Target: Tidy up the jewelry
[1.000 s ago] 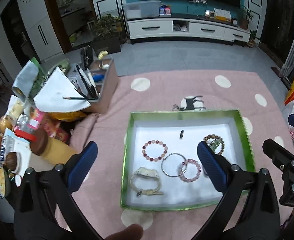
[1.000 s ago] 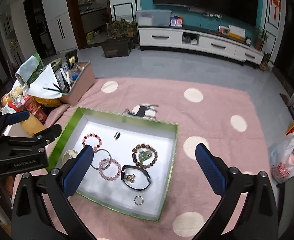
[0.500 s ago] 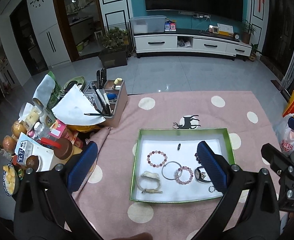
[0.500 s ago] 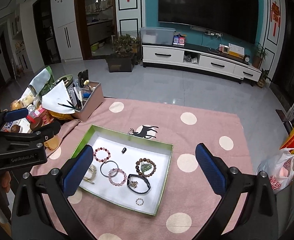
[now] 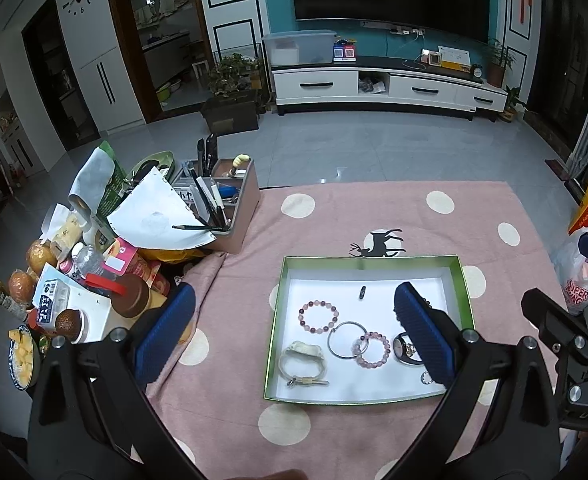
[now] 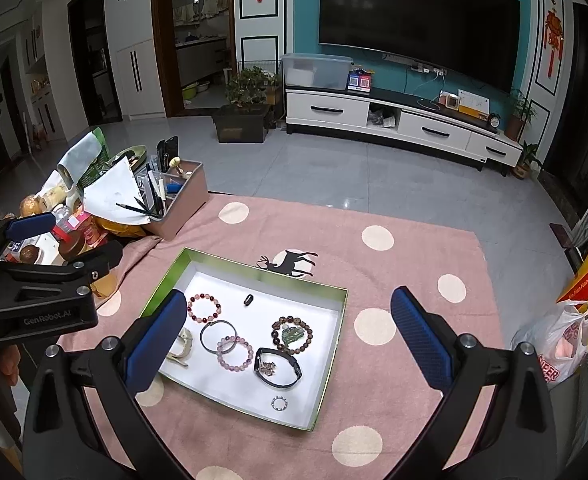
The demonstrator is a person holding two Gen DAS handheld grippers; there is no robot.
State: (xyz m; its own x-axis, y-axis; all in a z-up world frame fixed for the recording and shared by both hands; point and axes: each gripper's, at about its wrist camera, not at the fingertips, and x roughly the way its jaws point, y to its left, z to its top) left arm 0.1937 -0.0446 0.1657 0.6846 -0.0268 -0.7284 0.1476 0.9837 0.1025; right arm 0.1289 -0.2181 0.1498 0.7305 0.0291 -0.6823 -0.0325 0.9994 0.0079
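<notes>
A green-rimmed white tray [image 5: 465,288] [image 6: 333,344] lies on the pink dotted cloth. It holds a red bead bracelet [image 5: 318,316] [image 6: 204,308], a silver bangle [image 5: 347,334] [image 6: 218,336], a pink bead bracelet [image 5: 371,349] [image 6: 234,354], a cream watch [image 5: 302,362], a black watch [image 6: 278,367], a brown bead bracelet with a green pendant [image 6: 292,334], a small ring [image 6: 280,403] and a small dark piece [image 5: 362,292] [image 6: 248,299]. My left gripper [image 5: 292,338] and right gripper [image 6: 290,340] are both open and empty, high above the tray.
A pink organizer box [image 5: 234,200] with pens stands at the table's back left, beside papers, bottles and snacks [image 5: 94,264]. A plastic bag [image 6: 553,344] sits off the right edge. Beyond are grey floor and a white TV cabinet [image 5: 385,88].
Both grippers have risen and pulled back from the tray, so the tray looks smaller and more of the room shows. The jewelry has not moved.
</notes>
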